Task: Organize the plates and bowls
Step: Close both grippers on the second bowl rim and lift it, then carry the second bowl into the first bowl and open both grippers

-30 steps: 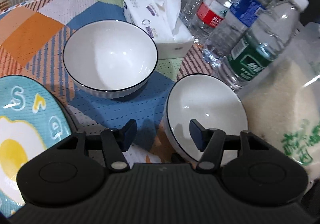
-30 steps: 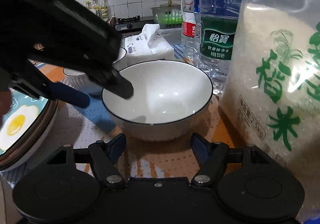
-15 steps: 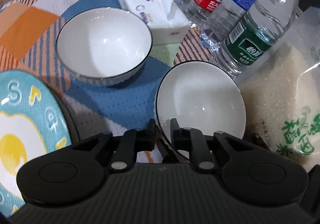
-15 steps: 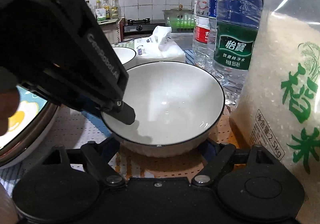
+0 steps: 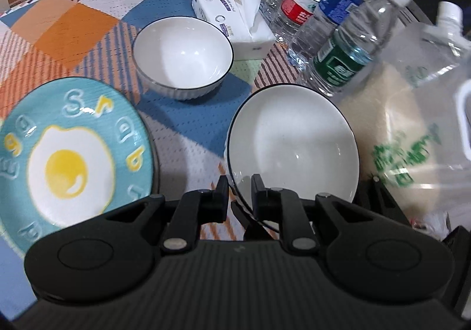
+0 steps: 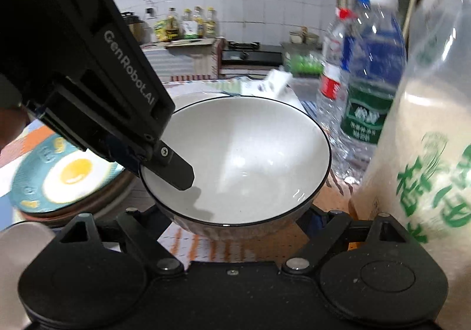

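Bowl pinched at near rim by left gripper, jaws clamped across the wall, one finger inside. Right gripper spread wide beneath the same bowl, jaws just opening, pads hidden under it, contact not discernible. Second bowl beyond, toward tabletop's far edge; egg plate at left edge.
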Available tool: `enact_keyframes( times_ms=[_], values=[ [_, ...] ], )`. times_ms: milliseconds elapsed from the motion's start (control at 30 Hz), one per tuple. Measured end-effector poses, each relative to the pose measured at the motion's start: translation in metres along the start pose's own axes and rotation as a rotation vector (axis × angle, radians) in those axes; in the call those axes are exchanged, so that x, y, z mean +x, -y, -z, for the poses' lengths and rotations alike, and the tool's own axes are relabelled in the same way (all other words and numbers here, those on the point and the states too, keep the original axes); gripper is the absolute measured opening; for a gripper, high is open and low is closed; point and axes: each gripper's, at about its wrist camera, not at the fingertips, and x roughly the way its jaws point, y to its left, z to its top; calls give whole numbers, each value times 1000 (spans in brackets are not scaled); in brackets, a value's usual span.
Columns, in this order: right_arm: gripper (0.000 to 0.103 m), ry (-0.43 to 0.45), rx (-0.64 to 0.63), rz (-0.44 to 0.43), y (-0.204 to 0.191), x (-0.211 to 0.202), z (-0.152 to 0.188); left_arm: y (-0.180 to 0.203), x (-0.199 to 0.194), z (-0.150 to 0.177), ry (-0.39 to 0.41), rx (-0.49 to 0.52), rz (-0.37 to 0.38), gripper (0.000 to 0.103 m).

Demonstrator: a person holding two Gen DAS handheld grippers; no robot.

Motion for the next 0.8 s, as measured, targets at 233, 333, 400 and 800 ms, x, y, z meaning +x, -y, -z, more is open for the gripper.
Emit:
enact_keyframes(
  times_ms=[233, 333, 400, 800],
  values=[
    [91, 26, -49, -90, -24, -47, -9, -2, -54, 20, -17, 36, -22, 15],
    [91, 29, -44, -109, -32, -60, -12, -5, -74, 32, 8, 52, -19, 15],
    [91, 42, -55, -102, -42, -68, -13, -7, -84, 40, 18, 56, -24, 14],
    [91, -42, -142, -176, -78, -87, -7, -26, -103, 86, -21, 21, -81, 15]
  ],
)
